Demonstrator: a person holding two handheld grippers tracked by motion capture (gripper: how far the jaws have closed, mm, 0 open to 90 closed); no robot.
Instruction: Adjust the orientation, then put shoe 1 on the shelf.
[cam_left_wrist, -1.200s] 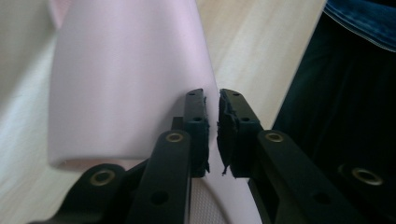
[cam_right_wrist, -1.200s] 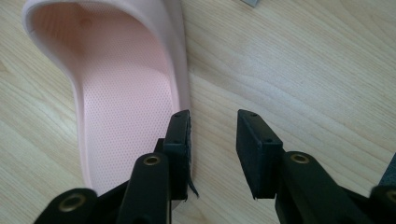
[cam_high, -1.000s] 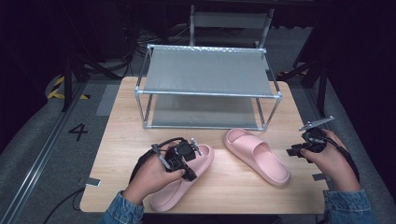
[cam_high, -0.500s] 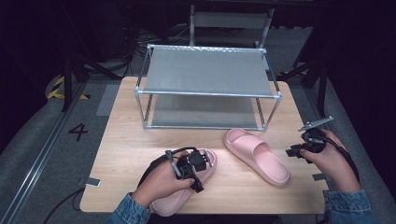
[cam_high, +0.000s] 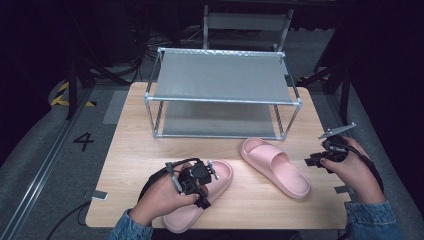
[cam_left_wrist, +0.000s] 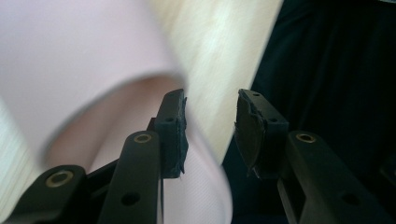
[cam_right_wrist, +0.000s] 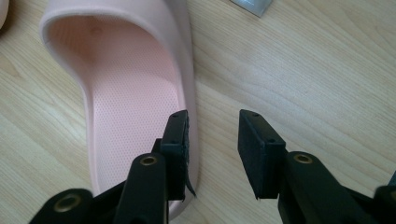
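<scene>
Two pink slippers lie on the wooden table (cam_high: 135, 150). The left slipper (cam_high: 220, 172) lies at the front, and my left gripper (cam_high: 196, 186) sits on top of its middle, held by a hand. In the left gripper view the gripper (cam_left_wrist: 210, 130) is open, its left pad (cam_left_wrist: 173, 126) over the blurred pink slipper (cam_left_wrist: 70, 60). The right slipper (cam_high: 275, 167) lies at an angle in front of the rack. My right gripper (cam_high: 315, 161) hovers just right of its heel. In the right gripper view the gripper (cam_right_wrist: 212, 149) is open, astride the side wall of that slipper (cam_right_wrist: 135, 93).
A metal two-level shelf rack (cam_high: 222, 95) stands at the back middle of the table; one foot (cam_right_wrist: 250, 5) shows in the right gripper view. The table's front edge (cam_high: 240, 225) runs close below the left slipper. Dark floor surrounds the table.
My left gripper has slid along the left slipper toward the table's front edge. The right gripper and both slippers have stayed in place.
</scene>
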